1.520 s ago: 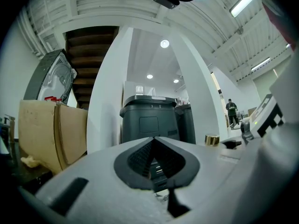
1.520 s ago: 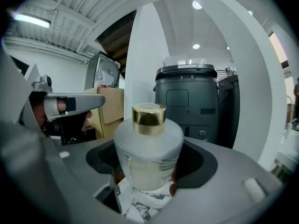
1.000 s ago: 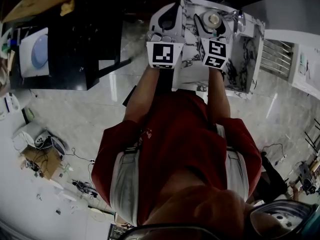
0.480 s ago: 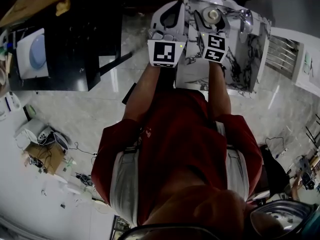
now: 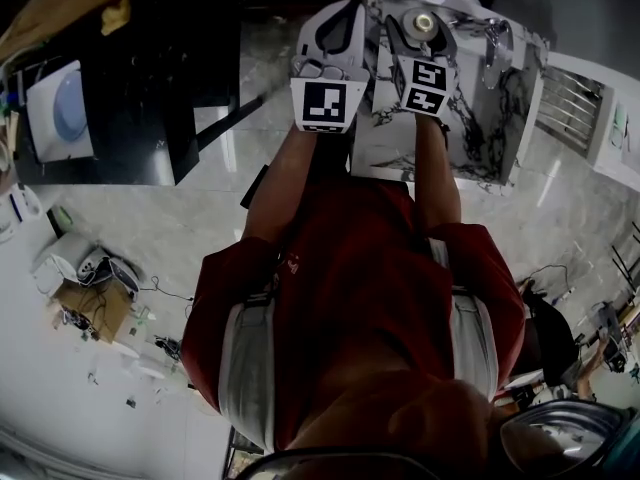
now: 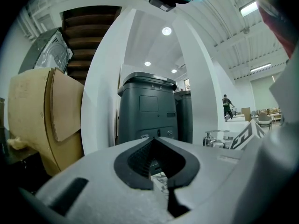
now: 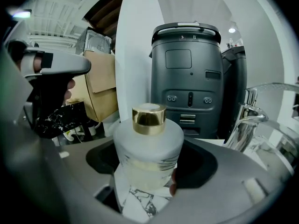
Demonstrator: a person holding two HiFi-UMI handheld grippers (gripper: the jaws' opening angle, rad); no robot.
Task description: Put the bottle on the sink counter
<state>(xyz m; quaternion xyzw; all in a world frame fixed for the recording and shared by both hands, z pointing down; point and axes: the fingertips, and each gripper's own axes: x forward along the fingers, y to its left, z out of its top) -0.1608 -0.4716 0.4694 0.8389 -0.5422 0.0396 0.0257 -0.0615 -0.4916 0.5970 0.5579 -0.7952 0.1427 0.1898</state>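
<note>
Bottle [image 7: 148, 141], frosted white with a gold cap, sits upright at centre frame in the right gripper view. The right gripper [image 7: 150, 167] has its jaws closed on the bottle's sides. Marbled sink counter [image 7: 138, 205] shows directly beneath it through the gap in the jaws. I cannot tell whether the base is touching the counter. In the head view the bottle is at the top of the frame, over the near left part of the counter, with the faucet [image 5: 492, 40] to its right. Left gripper [image 6: 156, 148] is beside it at upper centre, off the counter's left edge, its jaws pressed together with nothing between them. Step in hand, as I judge it: placing the carried bottle. The next move calls for seating the base flat on the marble, clear of the faucet and edge, then spreading the jaws and drawing back without tipping it.
</note>
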